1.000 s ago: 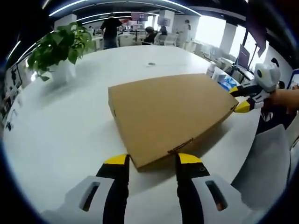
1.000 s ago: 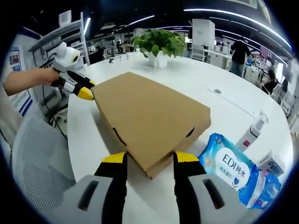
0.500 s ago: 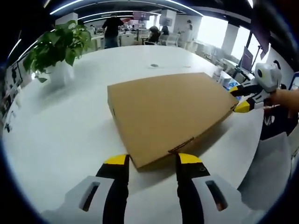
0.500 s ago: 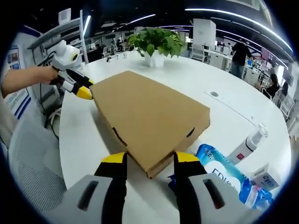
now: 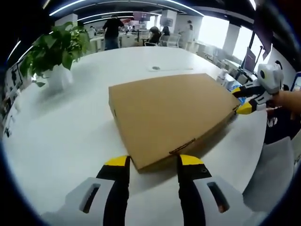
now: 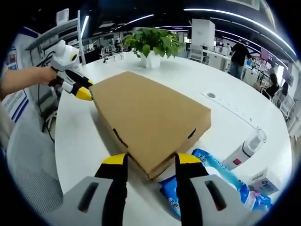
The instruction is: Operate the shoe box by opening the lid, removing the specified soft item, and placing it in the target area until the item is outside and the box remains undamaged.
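Left gripper view: the left gripper (image 5: 153, 161) has its jaws spread apart on either side of the near corner of the shoe box (image 5: 171, 113), gripping nothing. The cardboard box lies flat on the white table (image 5: 61, 127) with its lid closed. At the far right corner the right gripper (image 5: 244, 100) reaches the box edge. A potted plant (image 5: 54, 49) stands well apart at the left. Right gripper view: the right gripper (image 6: 150, 160) likewise holds its jaws wide around the near box corner (image 6: 153, 117), empty. Just beside the box lie a blue wipes pack (image 6: 211, 181) and a spray bottle (image 6: 244, 148); the left gripper (image 6: 77, 87) meets the far corner.
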